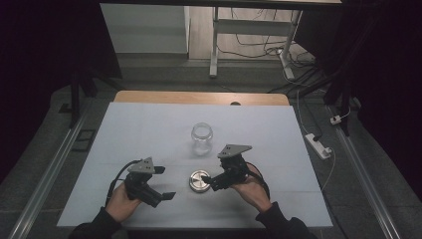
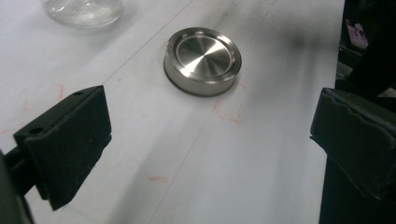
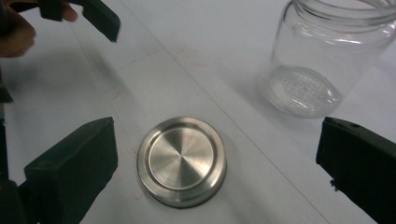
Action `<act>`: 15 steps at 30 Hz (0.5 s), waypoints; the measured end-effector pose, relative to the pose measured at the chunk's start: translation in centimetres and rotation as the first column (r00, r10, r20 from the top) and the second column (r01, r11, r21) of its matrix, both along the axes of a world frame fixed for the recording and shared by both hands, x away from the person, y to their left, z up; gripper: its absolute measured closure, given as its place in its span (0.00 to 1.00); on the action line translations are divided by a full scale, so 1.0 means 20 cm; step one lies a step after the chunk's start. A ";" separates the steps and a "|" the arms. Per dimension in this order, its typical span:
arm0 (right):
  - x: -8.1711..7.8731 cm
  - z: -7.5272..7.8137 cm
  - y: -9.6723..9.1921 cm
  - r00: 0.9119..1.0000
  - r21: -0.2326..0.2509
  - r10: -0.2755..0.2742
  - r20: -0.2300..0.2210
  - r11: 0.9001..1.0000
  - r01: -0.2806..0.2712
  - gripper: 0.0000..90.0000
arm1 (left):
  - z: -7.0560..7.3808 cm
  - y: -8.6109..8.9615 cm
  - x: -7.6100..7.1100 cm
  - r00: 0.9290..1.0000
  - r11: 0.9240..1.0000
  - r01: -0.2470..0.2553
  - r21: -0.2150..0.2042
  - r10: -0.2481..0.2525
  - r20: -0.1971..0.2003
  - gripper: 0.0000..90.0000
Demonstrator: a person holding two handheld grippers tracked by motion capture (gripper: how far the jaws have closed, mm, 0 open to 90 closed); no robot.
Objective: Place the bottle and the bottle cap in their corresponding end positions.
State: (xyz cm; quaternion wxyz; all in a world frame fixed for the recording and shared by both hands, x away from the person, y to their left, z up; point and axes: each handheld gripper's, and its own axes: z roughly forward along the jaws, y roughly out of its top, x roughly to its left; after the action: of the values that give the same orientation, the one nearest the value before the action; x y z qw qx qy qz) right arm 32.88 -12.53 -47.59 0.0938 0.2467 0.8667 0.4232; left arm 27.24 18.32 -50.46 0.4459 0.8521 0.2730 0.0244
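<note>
Lying flat on the white worktop (image 1: 149,124), the metal lid (image 1: 199,180) sits just in front of the empty glass jar (image 1: 202,138), apart from it, so the jar is not yet capped and the work looks barely begun. Right claw (image 1: 213,181) hovers beside the lid with jaws spread wide around it but not touching, while the left claw (image 1: 161,183) waits nearby, also wide open and holding nothing. Grasping, lifting and seating the lid all remain.
</note>
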 end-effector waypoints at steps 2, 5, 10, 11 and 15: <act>-0.01 0.00 -0.02 1.000 0.001 -0.004 0.003 1.000 0.004 0.00 | 0.00 0.02 -0.01 1.000 1.000 -0.010 0.004 0.010 0.001 0.00; -0.02 0.00 -0.05 1.000 0.005 -0.016 0.002 1.000 0.016 0.00 | 0.00 0.06 -0.03 1.000 1.000 -0.028 0.003 0.028 0.001 0.00; -0.05 0.01 -0.12 0.999 0.013 -0.034 -0.001 0.999 0.034 0.00 | 0.01 0.12 -0.07 0.998 0.998 -0.062 0.000 0.062 0.002 0.00; -0.06 0.02 -0.13 0.999 0.014 -0.040 -0.001 0.999 0.040 0.00 | 0.01 0.13 -0.08 0.998 0.998 -0.069 -0.001 0.069 0.001 0.00; -0.09 0.02 -0.19 0.998 0.018 -0.062 0.008 0.998 0.062 0.00 | 0.00 0.18 -0.12 0.995 0.995 -0.101 -0.005 0.101 0.001 0.00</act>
State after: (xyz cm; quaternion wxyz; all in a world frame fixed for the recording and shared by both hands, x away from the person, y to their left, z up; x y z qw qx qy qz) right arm 31.11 -16.35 -47.12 0.1083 0.2727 0.8545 0.4285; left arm 24.90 22.01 -50.36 0.4463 0.8361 0.3155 0.0466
